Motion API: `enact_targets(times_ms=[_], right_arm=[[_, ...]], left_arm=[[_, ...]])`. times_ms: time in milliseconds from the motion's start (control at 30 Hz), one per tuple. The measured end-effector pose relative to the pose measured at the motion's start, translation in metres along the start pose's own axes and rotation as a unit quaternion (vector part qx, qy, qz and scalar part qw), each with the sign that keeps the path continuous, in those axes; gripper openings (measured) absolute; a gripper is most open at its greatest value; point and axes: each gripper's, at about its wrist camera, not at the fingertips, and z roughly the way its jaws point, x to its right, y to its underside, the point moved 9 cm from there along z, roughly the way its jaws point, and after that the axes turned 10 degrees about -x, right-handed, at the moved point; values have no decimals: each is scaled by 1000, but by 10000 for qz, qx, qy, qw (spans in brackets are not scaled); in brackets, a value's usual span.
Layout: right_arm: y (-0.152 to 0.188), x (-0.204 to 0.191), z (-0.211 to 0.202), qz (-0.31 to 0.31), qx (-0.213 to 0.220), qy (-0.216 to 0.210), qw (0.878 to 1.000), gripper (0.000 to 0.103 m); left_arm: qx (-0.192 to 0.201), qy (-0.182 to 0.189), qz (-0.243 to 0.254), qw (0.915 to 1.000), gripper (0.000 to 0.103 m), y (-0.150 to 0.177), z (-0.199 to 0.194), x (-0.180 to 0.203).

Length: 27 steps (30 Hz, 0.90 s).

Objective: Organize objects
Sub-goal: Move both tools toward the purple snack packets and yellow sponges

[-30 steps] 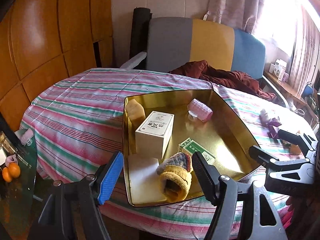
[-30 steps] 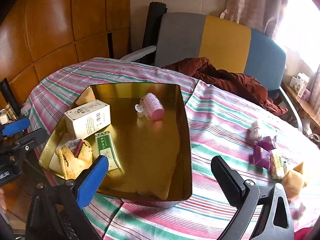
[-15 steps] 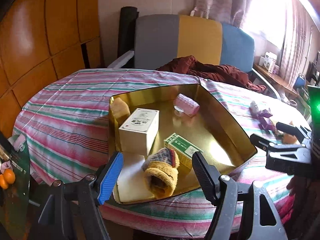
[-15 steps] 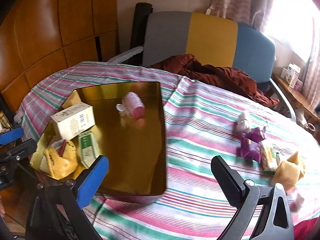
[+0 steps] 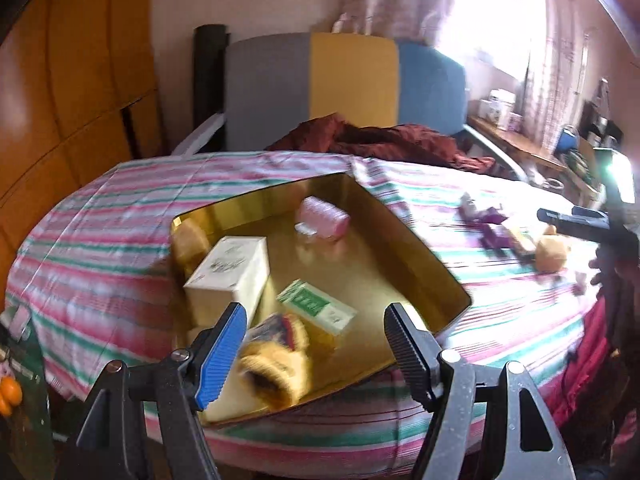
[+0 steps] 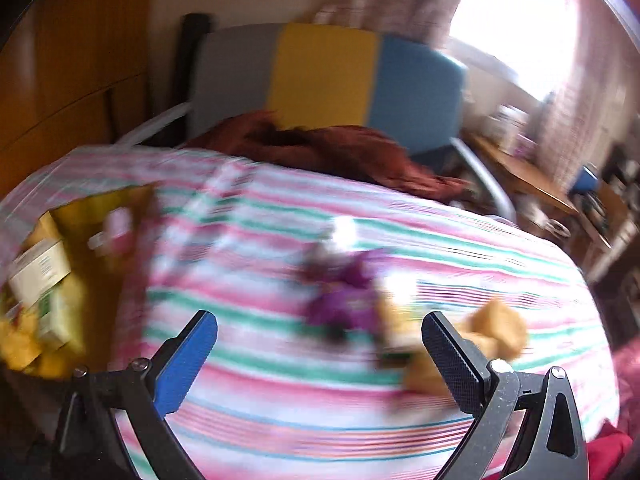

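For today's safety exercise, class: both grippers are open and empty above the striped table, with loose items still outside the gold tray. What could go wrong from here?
1. The right gripper view is heavily blurred; a grab at the purple packets could miss or knock them.
2. The yellow item lies near the table's edge and may be pushed off.
3. The gold tray sits near the table's front edge, so a nudge might tip it.

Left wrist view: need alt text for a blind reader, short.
Open left gripper hovers empty over the near edge of a gold tray on a striped tablecloth. Tray holds a white box, green box, pink roller and yellow knitted item; small items lie loose to the right.
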Motion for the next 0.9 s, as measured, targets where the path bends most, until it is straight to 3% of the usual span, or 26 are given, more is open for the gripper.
enact_targets(times_ms=[167, 267, 367, 600, 767, 900], right_arm=[[6, 104, 17, 1073, -56, 523, 9928, 103], [21, 150, 28, 2173, -203, 296, 9754, 103], [25, 176, 22, 2859, -16, 113, 9582, 103], [33, 184, 30, 3302, -185, -377, 9430, 103], [32, 176, 27, 3243, -84, -524, 9445, 103], [30, 174, 26, 3205, -51, -606, 9453, 103]], left_arm=[[-74, 307, 368, 9988, 74, -14, 6, 38], [-101, 433, 643, 9969, 78, -24, 11, 66], [-195, 514, 923, 9942, 78, -33, 19, 98], [-490, 562, 1842, 9800, 78, -47, 49, 172], [-710, 798, 2509, 9621, 78, -59, 75, 217], [-908, 778, 2795, 9527, 78, -68, 98, 241]])
